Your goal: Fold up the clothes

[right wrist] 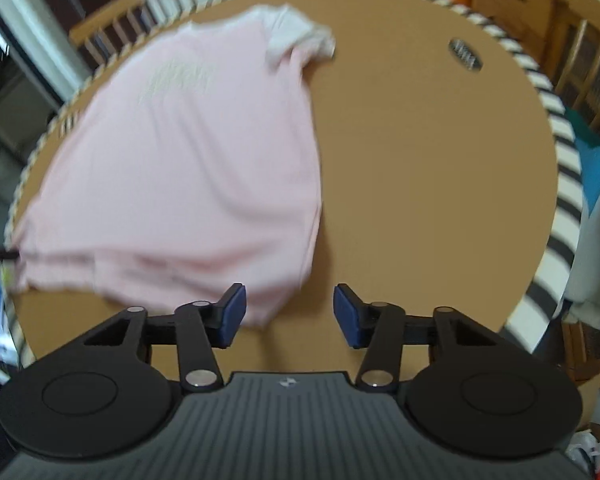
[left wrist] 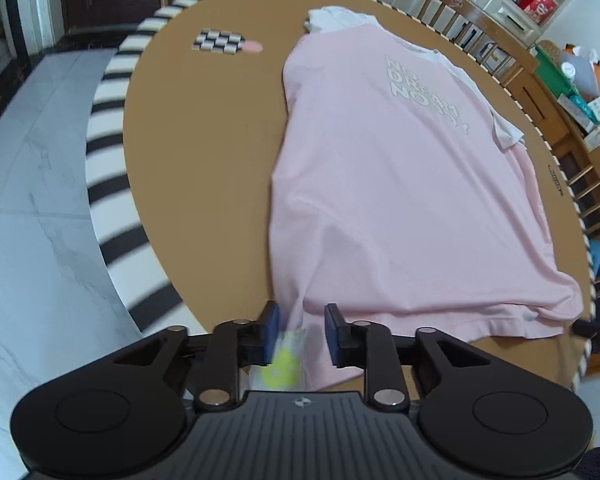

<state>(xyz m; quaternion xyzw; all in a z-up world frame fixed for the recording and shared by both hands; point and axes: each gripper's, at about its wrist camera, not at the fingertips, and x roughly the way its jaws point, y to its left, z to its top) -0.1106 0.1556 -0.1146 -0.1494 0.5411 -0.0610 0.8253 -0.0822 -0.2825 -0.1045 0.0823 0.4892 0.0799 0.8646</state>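
A pink T-shirt (left wrist: pixel 400 184) lies spread across the middle and right of the round brown surface (left wrist: pixel 204 176). At the frame's bottom, the left claw (left wrist: pixel 302 334) straddles its hem corner, apparently without pinching. The right claw (right wrist: pixel 289 316) gapes wide, empty.

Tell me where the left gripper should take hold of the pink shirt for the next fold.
Probably the near hem corner of the pink shirt, coming in low from the table's near edge. That corner already lies between the open left gripper fingers, and the hem there is a thin, pinchable edge.
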